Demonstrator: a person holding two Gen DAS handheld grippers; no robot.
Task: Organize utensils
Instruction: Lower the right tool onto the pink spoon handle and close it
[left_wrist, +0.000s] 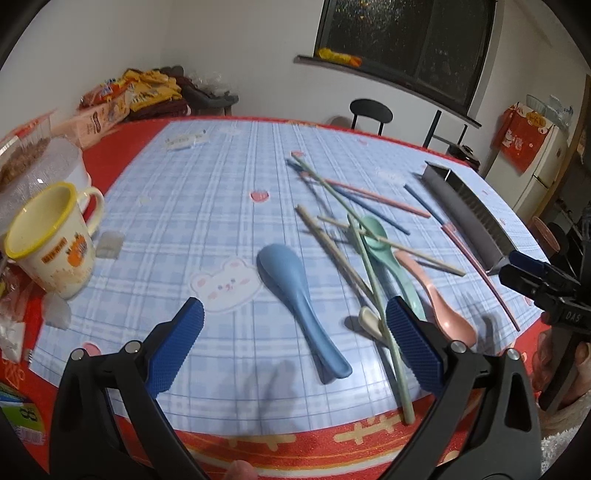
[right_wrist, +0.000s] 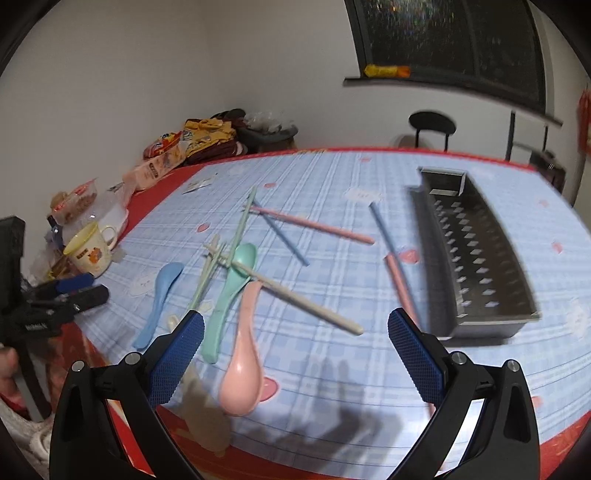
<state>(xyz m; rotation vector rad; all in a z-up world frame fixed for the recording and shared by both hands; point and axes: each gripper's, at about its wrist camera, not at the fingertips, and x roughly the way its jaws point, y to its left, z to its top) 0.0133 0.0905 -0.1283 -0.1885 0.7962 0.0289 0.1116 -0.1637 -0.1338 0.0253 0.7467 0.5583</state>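
Observation:
Spoons and several chopsticks lie scattered on the blue checked tablecloth. A blue spoon (left_wrist: 299, 299) lies between the fingers of my left gripper (left_wrist: 293, 315), which hovers open above it. Green spoon (left_wrist: 388, 258), pink spoon (left_wrist: 436, 295) and a small cream spoon (left_wrist: 371, 321) lie to its right under crossed chopsticks (left_wrist: 351, 206). My right gripper (right_wrist: 295, 325) is open above the pink spoon (right_wrist: 243, 365) and a cream chopstick (right_wrist: 306, 299). The metal utensil holder (right_wrist: 476, 258) lies on its side at the right. The green spoon (right_wrist: 229, 295) and blue spoon (right_wrist: 159, 302) lie left.
A yellow-rimmed mug (left_wrist: 51, 240), a plastic container (left_wrist: 37, 166) and snack packets (left_wrist: 122, 96) crowd the table's left side. A black chair (left_wrist: 371, 110) stands beyond the far edge. The red table border (left_wrist: 314, 443) runs along the near edge. A hand (left_wrist: 546, 365) holds the other gripper.

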